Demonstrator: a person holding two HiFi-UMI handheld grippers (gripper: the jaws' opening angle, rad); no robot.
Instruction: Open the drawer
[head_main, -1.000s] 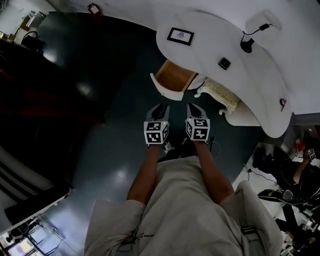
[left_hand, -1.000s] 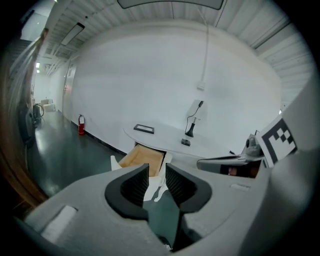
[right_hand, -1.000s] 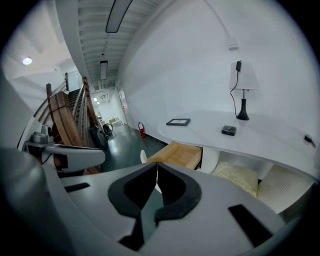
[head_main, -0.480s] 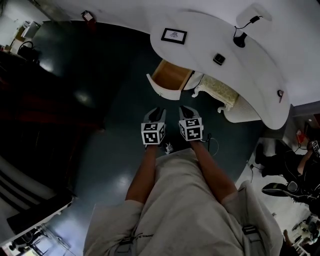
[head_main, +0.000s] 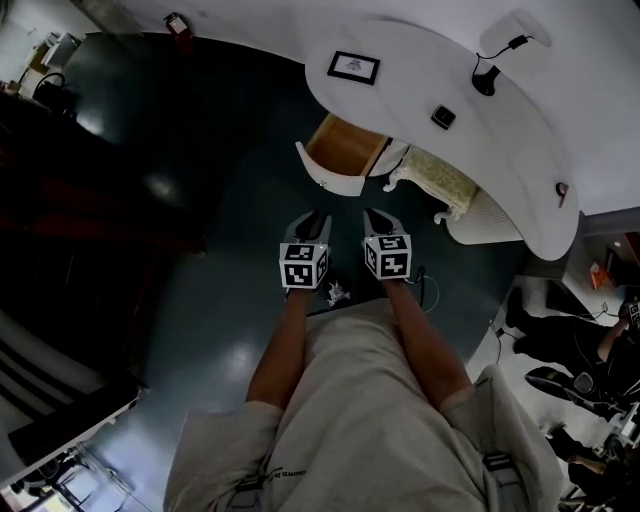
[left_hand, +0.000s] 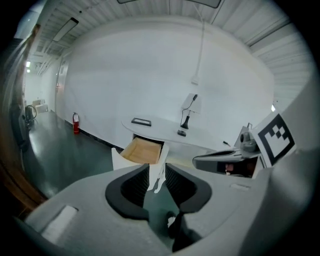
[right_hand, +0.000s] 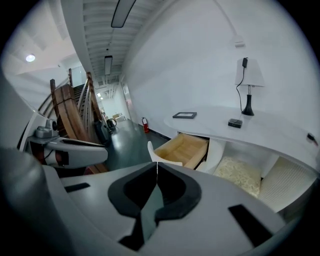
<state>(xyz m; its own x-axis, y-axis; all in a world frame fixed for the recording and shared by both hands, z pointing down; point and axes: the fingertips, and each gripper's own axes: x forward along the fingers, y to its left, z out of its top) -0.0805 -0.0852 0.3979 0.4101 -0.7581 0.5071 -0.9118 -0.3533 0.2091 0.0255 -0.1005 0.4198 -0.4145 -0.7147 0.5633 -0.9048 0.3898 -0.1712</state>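
Swinging forward carelessly could bump the open drawer (head_main: 345, 152) shut; left gripper (head_main: 313, 220) gapes empty, right gripper (head_main: 378, 217) is pinched closed on nothing.

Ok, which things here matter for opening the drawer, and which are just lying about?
Job: drawer, already pulled out; desk; left tongs, open; right tongs, shut.
Lying about: picture frame; lamp; small black box; cushioned seat; fire extinguisher.

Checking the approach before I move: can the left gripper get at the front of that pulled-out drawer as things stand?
Probably yes, with a step forward. The left gripper hangs short of the drawer, jaws apart and empty, and only dark floor lies between them.
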